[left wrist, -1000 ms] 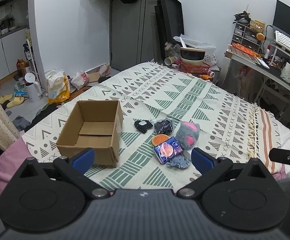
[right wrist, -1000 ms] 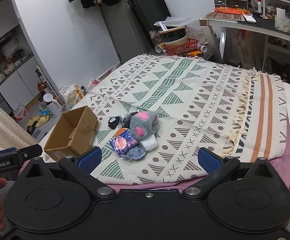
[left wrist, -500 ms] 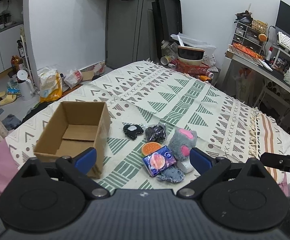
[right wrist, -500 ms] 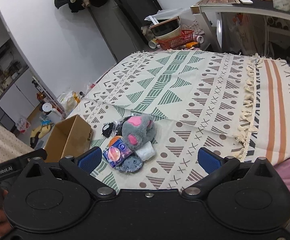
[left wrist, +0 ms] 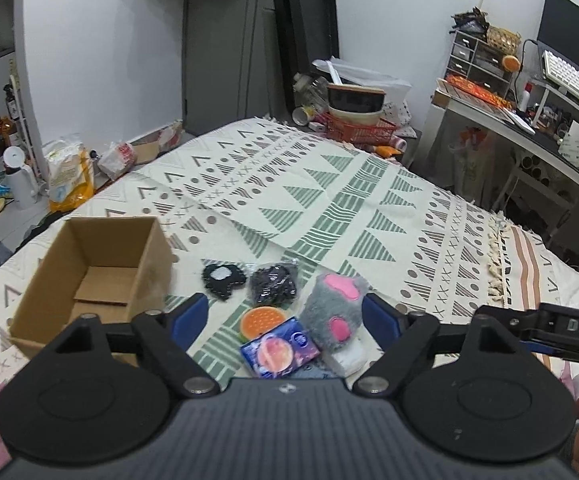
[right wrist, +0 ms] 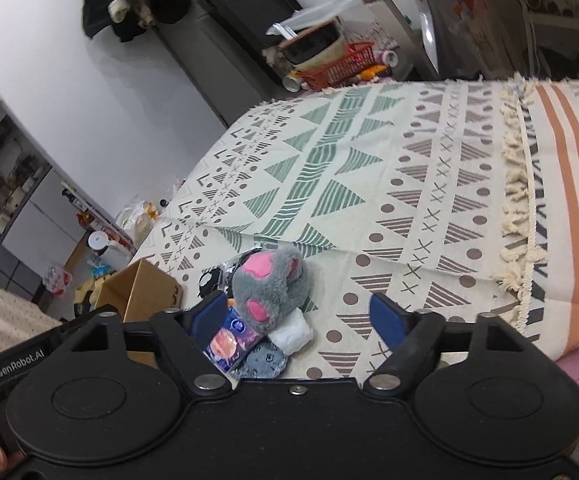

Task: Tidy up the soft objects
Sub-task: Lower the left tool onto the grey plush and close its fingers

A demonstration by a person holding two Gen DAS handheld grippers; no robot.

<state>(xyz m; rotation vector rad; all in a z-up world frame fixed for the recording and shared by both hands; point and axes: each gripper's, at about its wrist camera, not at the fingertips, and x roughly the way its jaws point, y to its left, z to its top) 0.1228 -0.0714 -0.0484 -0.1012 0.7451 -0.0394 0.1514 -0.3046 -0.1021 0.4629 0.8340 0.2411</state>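
Closer than a second ago: both views have advanced on the cluster of soft things, which now fills the lower centre of each frame.

Bed surface: cream throw with green and brown geometric print (left wrist: 329, 200); broad bare cloth across the upper and right parts of both frames, to the fringed edge (right wrist: 517, 208).

Open brown cardboard box (left wrist: 89, 272), lower left of the left view, upright and empty, just left of the cluster.

Cluster, items touching or overlapping:
- grey plush paw with pink pads (left wrist: 335, 312)
- blue and pink printed soft packet (left wrist: 279, 350)
- orange round pad (left wrist: 261, 320)
- black flat patch with white centre (left wrist: 224, 278)
- black crumpled bundle in clear wrap (left wrist: 275, 290)
- white folded cloth (right wrist: 291, 334)
- grey-blue round plush face (right wrist: 263, 360)

Left gripper (left wrist: 285, 320): blue fingers spread wide, holding nothing, above the cluster.

Right gripper (right wrist: 297, 316): fingers likewise parted and empty, the paw between them in the picture. Its body shows at the right edge of the left view.
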